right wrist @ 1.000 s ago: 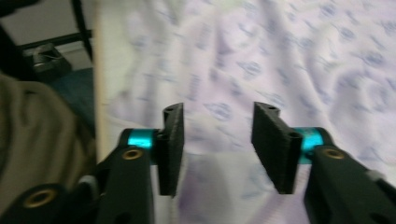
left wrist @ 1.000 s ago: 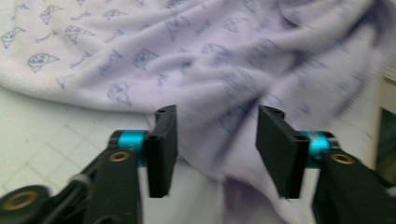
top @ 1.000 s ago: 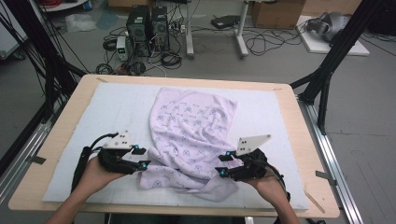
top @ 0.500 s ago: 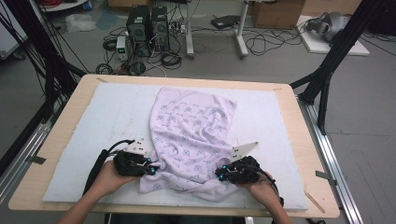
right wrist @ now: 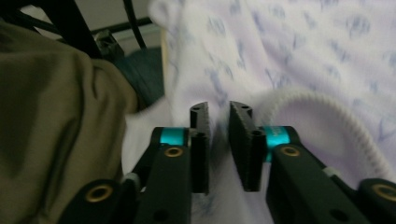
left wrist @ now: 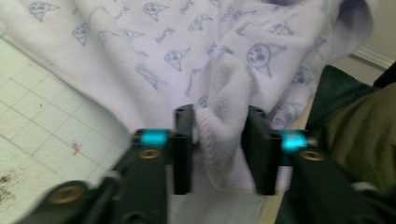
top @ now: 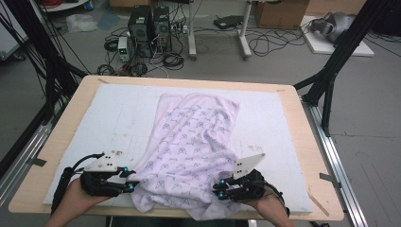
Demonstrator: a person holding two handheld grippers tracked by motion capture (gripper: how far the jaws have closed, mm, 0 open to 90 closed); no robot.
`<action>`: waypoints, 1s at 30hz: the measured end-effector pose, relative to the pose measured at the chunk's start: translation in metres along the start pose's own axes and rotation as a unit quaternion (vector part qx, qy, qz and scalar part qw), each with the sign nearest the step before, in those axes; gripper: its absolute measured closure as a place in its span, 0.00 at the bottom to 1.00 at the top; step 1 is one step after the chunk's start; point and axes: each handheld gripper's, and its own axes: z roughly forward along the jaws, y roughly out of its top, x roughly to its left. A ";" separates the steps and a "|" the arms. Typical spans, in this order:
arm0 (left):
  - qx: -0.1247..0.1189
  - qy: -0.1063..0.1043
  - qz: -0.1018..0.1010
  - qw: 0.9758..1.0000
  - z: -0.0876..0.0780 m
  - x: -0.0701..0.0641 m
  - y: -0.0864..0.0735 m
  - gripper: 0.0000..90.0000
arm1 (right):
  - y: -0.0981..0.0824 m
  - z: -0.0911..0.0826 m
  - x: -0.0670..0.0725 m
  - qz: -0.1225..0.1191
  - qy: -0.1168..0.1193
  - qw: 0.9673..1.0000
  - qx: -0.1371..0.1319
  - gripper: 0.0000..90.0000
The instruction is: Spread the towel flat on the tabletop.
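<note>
A pale lilac towel (top: 194, 142) printed with small blue figures lies rumpled on the white mat, its near end bunched between my two grippers. My left gripper (top: 128, 181) is at the towel's near left corner. In the left gripper view a thick fold of towel (left wrist: 187, 56) stands between the jaws of the left gripper (left wrist: 219, 140), which have just been opening. My right gripper (top: 218, 187) rests on the near right part. In the right gripper view the right gripper (right wrist: 218, 116) shows a narrow gap, just widened, with the towel (right wrist: 303, 46) under and beyond it.
The gridded white mat (top: 108, 113) covers a wooden table (top: 309, 142). The towel's near hem hangs past the mat's front edge. The person's olive trousers (right wrist: 56, 116) sit close behind that edge. Black frame legs, computers and cables stand on the floor beyond.
Both grippers went in onto the towel, then drew back toward the near edge, the left one also leftward. The towel's near end has come along with them.
</note>
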 end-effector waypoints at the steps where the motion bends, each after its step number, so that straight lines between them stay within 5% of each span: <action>1: -0.004 -0.004 -0.006 1.000 0.002 0.003 0.001 0.60 | 0.004 -0.004 0.002 -0.006 -0.001 1.000 -0.008 0.81; 5: -0.016 -0.007 -0.014 1.000 0.012 0.015 0.009 0.54 | 0.021 -0.021 -0.007 -0.011 -0.047 0.998 -0.036 0.71; 8: -0.006 -0.002 -0.017 1.000 0.028 0.022 0.012 0.53 | 0.022 -0.018 -0.030 0.004 -0.100 0.995 -0.007 0.65; 11: 0.015 -0.006 -0.023 1.000 0.048 0.028 0.011 0.55 | 0.009 -0.005 -0.054 0.040 -0.111 0.993 0.018 0.62; 14: 0.041 -0.033 -0.027 0.998 0.065 0.032 0.005 0.69 | -0.002 0.008 -0.064 0.061 -0.118 0.990 0.054 0.60; 16: 0.030 -0.053 -0.032 0.998 0.067 0.033 0.003 0.83 | -0.008 0.015 -0.067 0.062 -0.119 0.988 0.069 0.62; 18: 0.034 -0.046 -0.026 0.998 0.065 0.033 0.004 0.89 | -0.012 0.021 -0.067 0.067 -0.106 0.990 0.067 0.72; 19: 0.034 -0.042 -0.025 0.998 0.063 0.033 0.005 0.91 | -0.012 0.022 -0.067 0.063 -0.092 0.992 0.064 0.85; 22: 0.024 -0.014 -0.023 0.999 0.056 0.036 0.010 0.91 | -0.007 0.022 -0.069 0.051 -0.066 0.993 0.078 0.92; 28: -0.033 0.050 -0.058 0.996 0.046 0.063 0.028 0.91 | 0.013 0.002 -0.085 0.027 -0.174 0.983 0.049 0.94; 30: -0.033 0.078 -0.060 0.995 0.052 0.075 0.035 0.91 | 0.012 -0.001 -0.103 0.051 -0.189 0.979 0.051 0.94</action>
